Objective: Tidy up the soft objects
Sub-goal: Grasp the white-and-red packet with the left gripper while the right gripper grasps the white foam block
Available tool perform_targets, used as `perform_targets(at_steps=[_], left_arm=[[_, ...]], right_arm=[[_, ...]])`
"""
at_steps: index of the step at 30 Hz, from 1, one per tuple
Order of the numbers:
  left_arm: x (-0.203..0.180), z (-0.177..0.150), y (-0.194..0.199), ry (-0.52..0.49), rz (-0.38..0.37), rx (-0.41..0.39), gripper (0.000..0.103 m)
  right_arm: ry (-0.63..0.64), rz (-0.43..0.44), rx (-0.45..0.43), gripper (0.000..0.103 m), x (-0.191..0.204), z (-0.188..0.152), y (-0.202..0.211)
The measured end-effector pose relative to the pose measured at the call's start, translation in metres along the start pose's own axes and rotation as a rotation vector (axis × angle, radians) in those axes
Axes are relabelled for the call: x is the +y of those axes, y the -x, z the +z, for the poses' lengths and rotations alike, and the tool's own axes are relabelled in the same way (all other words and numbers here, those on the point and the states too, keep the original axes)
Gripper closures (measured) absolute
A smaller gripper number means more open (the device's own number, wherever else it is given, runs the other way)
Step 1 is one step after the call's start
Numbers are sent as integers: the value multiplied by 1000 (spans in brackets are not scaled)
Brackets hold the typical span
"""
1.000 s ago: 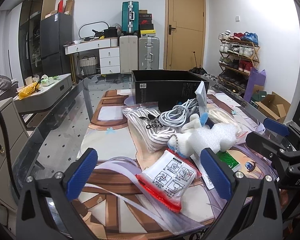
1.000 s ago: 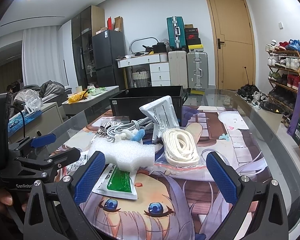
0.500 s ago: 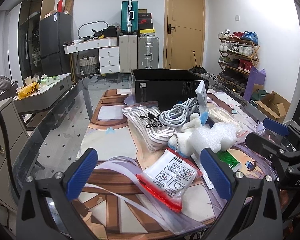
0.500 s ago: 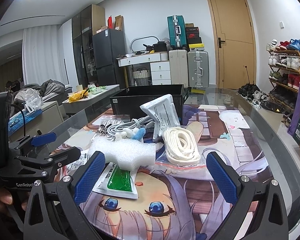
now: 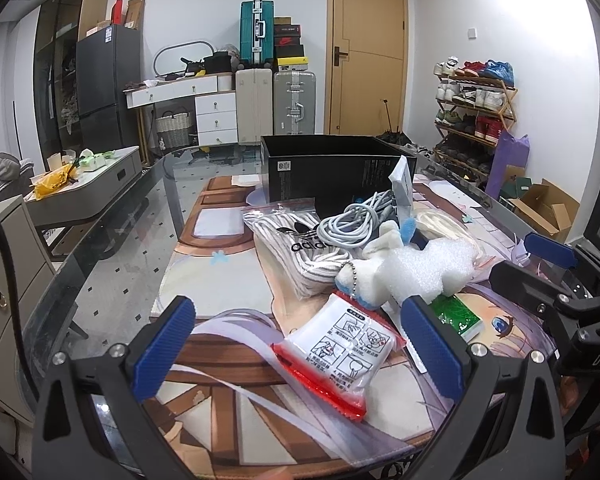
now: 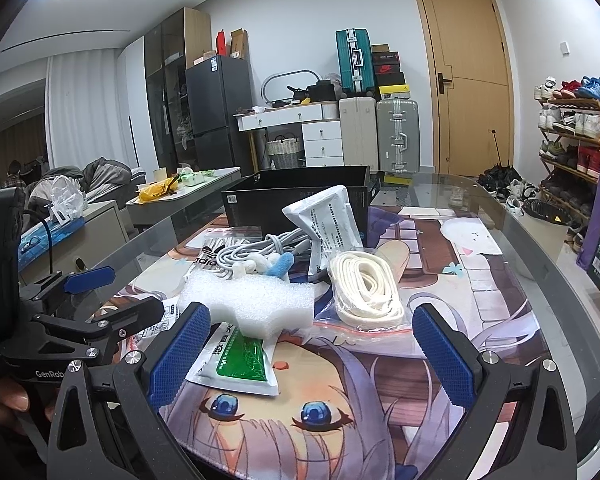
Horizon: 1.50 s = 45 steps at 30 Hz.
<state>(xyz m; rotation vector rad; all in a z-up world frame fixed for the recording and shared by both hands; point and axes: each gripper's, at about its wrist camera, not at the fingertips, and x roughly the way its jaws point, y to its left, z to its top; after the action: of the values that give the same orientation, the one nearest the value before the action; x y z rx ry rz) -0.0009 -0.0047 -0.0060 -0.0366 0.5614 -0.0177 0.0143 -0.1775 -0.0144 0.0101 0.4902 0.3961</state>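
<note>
A pile of soft things lies on the printed mat in front of an open black box (image 5: 332, 172) (image 6: 296, 200). In it are a white foam block (image 5: 428, 268) (image 6: 252, 300), a red-edged white pouch (image 5: 340, 352), a green sachet (image 6: 240, 364) (image 5: 456, 316), a bagged striped adidas cloth (image 5: 296, 248), a grey cable coil (image 5: 352, 224) (image 6: 252, 252), a bagged white rope (image 6: 364, 288), a small white plush (image 5: 364, 276) and a white packet (image 6: 332, 232). My left gripper (image 5: 296, 344) is open just before the pouch. My right gripper (image 6: 312, 352) is open before the sachet and foam.
The glass table edge (image 6: 572, 292) curves on the right. The other gripper shows at each view's side: the right one (image 5: 556, 280) and the left one (image 6: 84, 308). A shoe rack (image 5: 476, 112), suitcases (image 5: 276, 108) and a side table (image 5: 84, 184) stand around.
</note>
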Motion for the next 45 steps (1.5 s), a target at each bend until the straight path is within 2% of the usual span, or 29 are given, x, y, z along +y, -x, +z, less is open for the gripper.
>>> perform_targets(at_steps=[25,33,37,39,45], left_arm=[[7,-12,-16,-34,-69,100,0],[9,-13,-20,-35,-94,113,0],[11,-15,-22,-38,-109,121,3],[11,-15,-23,-44,-116,124,9],[8,-15,-21,-62,-131,114,18]], right_arm=[[72,143,133,0,31,18,-41],[88,136,169,0,38,20,-57],[73,144,194,0,35,21,-63],[63,152,196,0,33,20,-64],[59,160,197,0,31,20,-63]])
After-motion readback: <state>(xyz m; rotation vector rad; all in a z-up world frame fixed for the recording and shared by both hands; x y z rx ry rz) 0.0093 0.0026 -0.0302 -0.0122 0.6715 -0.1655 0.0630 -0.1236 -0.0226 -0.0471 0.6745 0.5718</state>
